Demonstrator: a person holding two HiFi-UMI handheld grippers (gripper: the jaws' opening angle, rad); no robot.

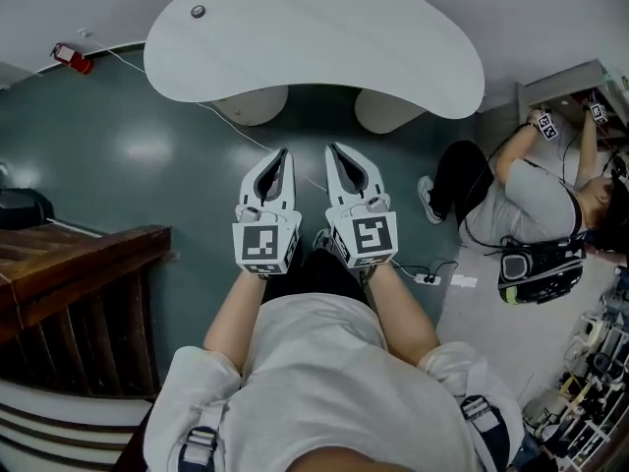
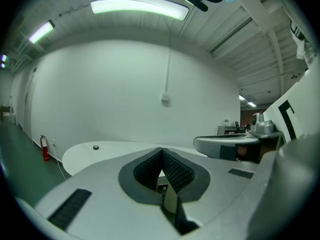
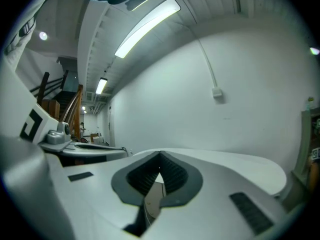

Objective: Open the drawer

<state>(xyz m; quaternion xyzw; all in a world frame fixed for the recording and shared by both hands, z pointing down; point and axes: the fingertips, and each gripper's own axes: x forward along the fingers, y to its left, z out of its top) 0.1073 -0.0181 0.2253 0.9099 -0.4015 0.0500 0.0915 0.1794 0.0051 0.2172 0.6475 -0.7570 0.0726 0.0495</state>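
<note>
With the left gripper [image 1: 284,155] and the right gripper [image 1: 332,151] both closed on nothing in front of the white table [image 1: 314,37], and no drawer showing in any view, we risk to arrive there with jaws shut and only push against it.

White kidney-shaped desk [image 1: 314,47] ahead; red fire extinguisher [image 1: 74,59] far left; dark wooden railing [image 1: 84,264] near left; seated person [image 1: 531,200] right.
</note>
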